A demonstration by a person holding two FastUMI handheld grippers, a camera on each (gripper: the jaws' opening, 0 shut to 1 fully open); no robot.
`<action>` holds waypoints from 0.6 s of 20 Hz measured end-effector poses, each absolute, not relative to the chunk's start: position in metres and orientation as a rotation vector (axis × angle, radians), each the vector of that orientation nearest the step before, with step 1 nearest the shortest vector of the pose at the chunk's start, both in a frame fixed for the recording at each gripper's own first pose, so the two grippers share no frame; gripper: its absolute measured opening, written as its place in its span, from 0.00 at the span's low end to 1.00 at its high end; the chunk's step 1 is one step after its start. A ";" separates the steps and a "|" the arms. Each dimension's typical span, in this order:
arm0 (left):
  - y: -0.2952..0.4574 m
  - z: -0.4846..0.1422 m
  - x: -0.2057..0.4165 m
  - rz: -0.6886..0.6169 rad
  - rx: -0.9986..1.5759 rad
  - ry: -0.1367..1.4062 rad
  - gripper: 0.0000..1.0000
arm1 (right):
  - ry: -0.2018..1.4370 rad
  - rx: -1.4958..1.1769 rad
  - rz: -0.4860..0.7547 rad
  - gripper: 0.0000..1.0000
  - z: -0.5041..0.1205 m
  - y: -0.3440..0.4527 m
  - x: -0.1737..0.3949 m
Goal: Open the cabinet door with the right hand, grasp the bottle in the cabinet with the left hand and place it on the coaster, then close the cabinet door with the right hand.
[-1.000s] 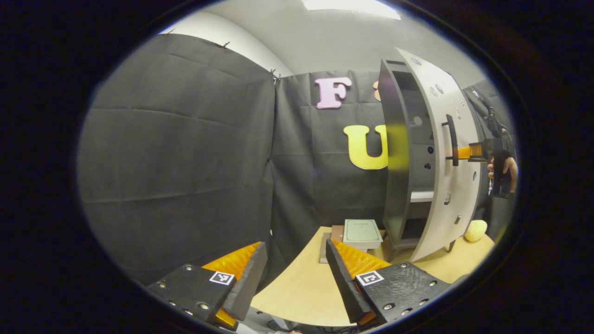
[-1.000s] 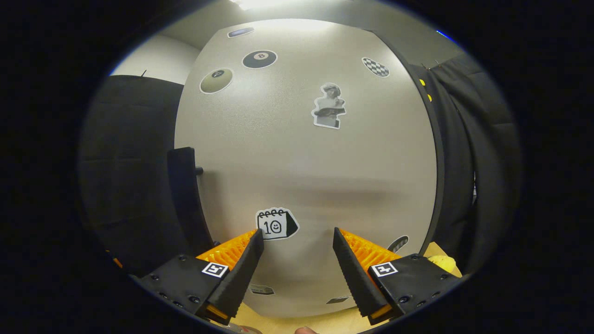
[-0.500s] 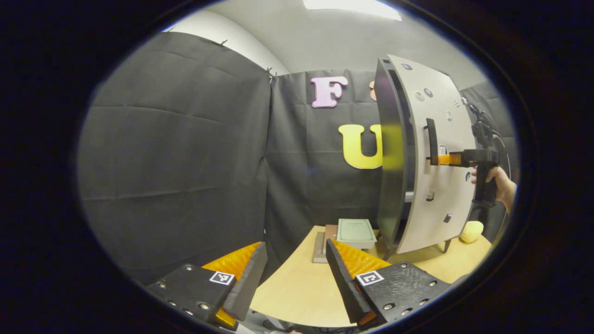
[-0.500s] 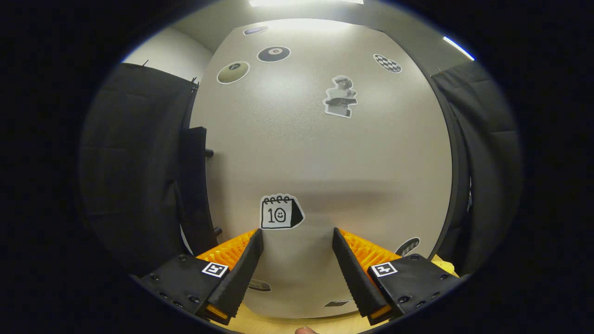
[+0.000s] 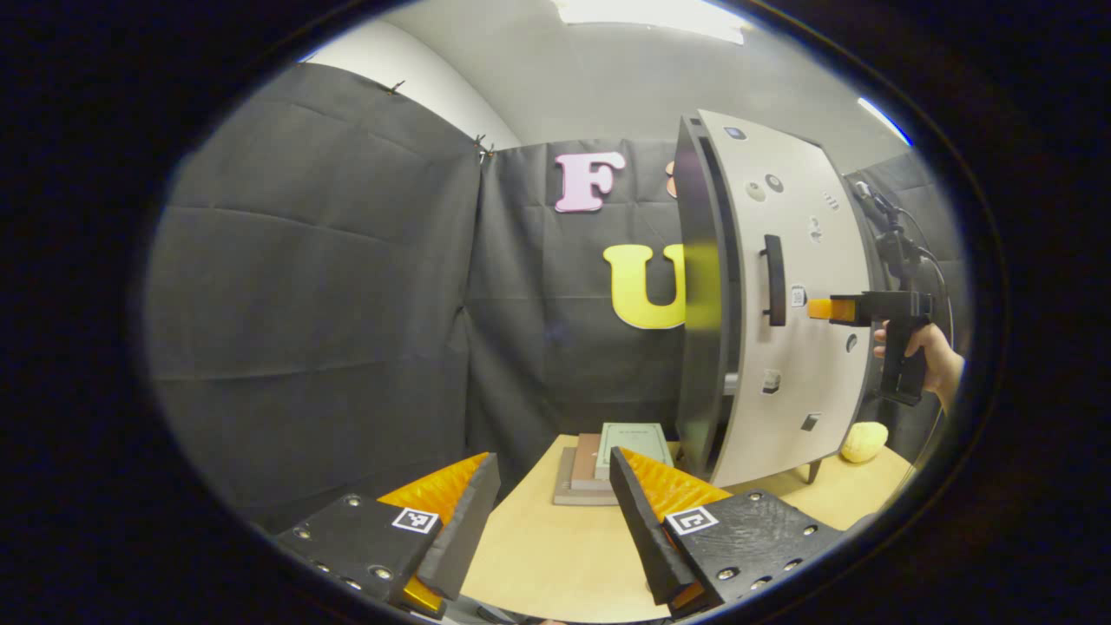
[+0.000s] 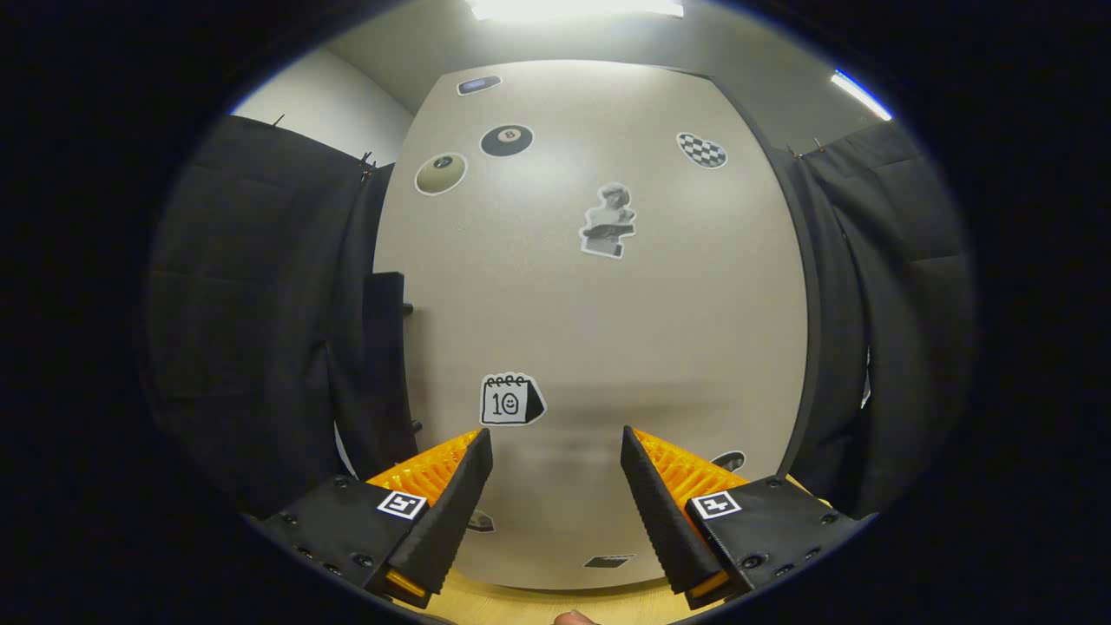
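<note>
Left gripper [image 5: 551, 503] hangs over the near edge of the table [image 5: 555, 555], fingers spread on nothing. From its view, books [image 5: 612, 451] lie stacked left of the cabinet [image 5: 699, 295], whose door [image 5: 794, 295] looks almost closed. Farther right a hand [image 5: 933, 356] points the right gripper [image 5: 820, 308] at the door beside the handle [image 5: 774, 279], just off it. Up close, the right gripper [image 6: 555, 473] view adds stickers [image 6: 512, 399] on the door, its fingers apart and empty. I see no bottle or coaster.

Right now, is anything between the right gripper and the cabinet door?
Nothing visible. In the right gripper view, the right gripper is open and points straight at the cabinet door, with only air in the gap. The door's handle sits off to its left side.
</note>
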State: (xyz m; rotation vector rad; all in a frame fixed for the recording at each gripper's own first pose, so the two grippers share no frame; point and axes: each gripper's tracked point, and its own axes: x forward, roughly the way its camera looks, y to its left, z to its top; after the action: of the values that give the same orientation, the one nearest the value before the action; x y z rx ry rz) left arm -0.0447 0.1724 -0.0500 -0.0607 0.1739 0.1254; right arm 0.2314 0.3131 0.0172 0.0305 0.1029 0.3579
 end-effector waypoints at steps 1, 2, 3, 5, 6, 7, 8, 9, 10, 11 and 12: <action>0.164 -0.046 -0.040 0.112 -0.062 0.167 0.77 | 0.098 0.035 0.360 0.95 0.021 0.304 0.223; 0.155 -0.044 -0.035 0.099 -0.062 0.160 0.77 | 0.093 0.037 0.360 0.95 0.025 0.293 0.215; 0.146 -0.040 -0.030 0.085 -0.062 0.154 0.77 | 0.087 0.033 0.359 0.95 0.028 0.283 0.207; 0.126 -0.035 -0.023 0.055 -0.062 0.148 0.77 | 0.076 0.015 0.345 0.95 0.032 0.258 0.192; 0.116 -0.032 -0.019 0.039 -0.061 0.144 0.77 | 0.071 0.008 0.337 0.95 0.034 0.245 0.185; 0.106 -0.028 -0.015 0.025 -0.060 0.139 0.77 | 0.065 0.009 0.328 0.95 0.037 0.233 0.178; 0.097 -0.023 -0.009 0.011 -0.058 0.133 0.77 | 0.062 0.017 0.320 0.95 0.039 0.220 0.172; 0.087 -0.018 -0.005 -0.002 -0.057 0.126 0.77 | 0.062 0.027 0.315 0.95 0.040 0.209 0.166; 0.077 -0.014 -0.002 -0.017 -0.058 0.120 0.77 | 0.062 0.033 0.302 0.95 0.041 0.195 0.161; 0.066 -0.010 0.002 -0.032 -0.058 0.114 0.77 | 0.057 0.034 0.285 0.95 0.042 0.179 0.156; 0.056 -0.005 0.006 -0.046 -0.057 0.107 0.77 | 0.053 0.034 0.264 0.92 0.043 0.163 0.153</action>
State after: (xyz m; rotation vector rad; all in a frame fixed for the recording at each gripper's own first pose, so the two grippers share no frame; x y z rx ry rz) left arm 0.0060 0.0560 -0.0049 -0.0573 0.1075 -0.0461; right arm 0.1527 0.1631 0.0429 0.0340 0.0530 0.2642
